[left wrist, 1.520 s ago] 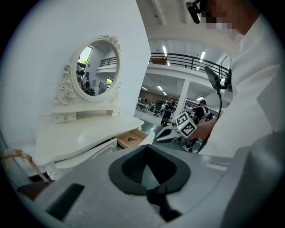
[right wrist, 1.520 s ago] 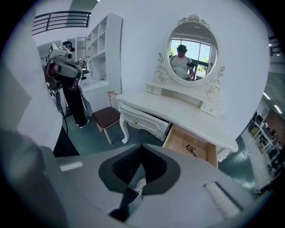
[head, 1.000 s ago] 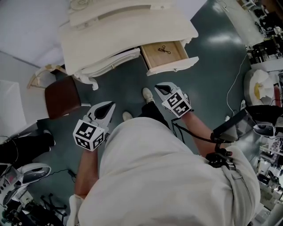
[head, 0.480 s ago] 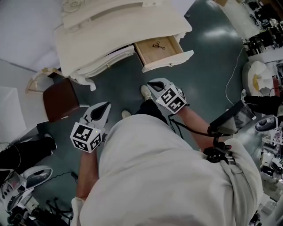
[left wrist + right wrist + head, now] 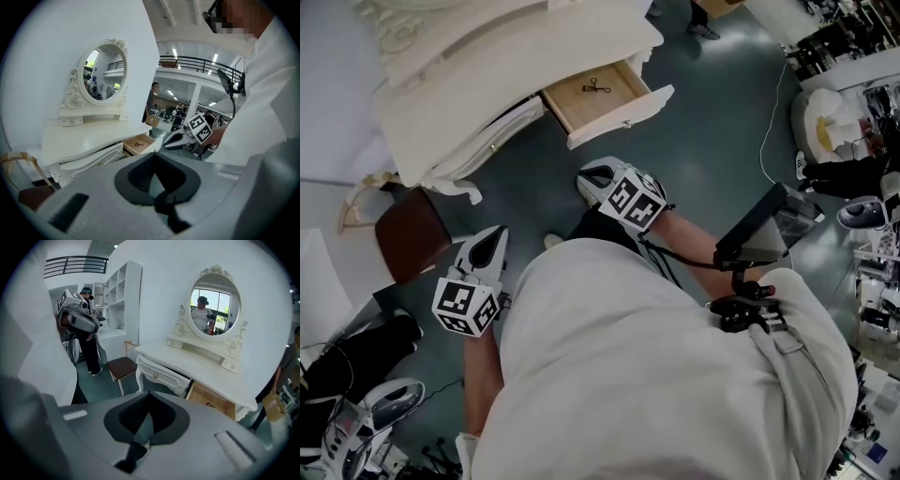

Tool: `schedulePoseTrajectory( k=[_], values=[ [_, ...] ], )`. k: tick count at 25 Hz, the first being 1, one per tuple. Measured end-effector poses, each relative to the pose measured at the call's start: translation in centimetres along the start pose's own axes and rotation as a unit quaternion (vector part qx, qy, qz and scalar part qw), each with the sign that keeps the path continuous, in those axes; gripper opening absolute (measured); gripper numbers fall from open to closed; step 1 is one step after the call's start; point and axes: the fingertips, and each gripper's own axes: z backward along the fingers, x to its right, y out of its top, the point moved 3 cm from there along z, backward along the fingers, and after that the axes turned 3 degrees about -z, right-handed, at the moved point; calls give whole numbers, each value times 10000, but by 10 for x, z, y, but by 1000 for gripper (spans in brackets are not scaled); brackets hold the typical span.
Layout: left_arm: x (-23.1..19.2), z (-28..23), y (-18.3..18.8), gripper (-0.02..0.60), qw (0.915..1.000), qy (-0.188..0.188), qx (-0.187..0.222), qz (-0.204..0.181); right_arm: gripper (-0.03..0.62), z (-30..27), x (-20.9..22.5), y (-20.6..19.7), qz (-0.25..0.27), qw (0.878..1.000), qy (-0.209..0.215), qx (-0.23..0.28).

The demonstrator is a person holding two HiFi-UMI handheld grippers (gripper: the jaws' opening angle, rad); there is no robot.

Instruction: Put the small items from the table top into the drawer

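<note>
The small dark item [image 5: 598, 87] lies on the wooden bottom of the open drawer [image 5: 623, 109], towards its back and apart from the walls; it is too small to tell what it is. The drawer stands pulled out from the front of the white dressing table [image 5: 506, 56], beside a second drawer front that is only a little way out. An oval mirror [image 5: 104, 71] in a carved frame stands upright at the back of the table top. You hold both grippers low in front of your body, over the dark green floor [image 5: 703, 131] and well apart from the table. Your left gripper [image 5: 495, 234] points towards the brown stool [image 5: 411, 230] and the table's left end, its jaws closed together with nothing between them. Your right gripper [image 5: 585, 176] points towards the open drawer, and its jaws are also pressed together on nothing. A white shoe [image 5: 551, 241] shows on the floor between the two grippers.
</note>
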Motion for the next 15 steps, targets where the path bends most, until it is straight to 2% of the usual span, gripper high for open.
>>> schedulePoseTrajectory(
  k=[6, 15],
  values=[
    [2, -12, 3, 0, 9999, -89, -75, -15, 0, 4, 6, -8, -69, 10000, -33, -19],
    [-3, -61, 35, 0, 9995, -185, -239, -28, 0, 10, 64, -17, -173, 9998, -59, -81]
  ],
)
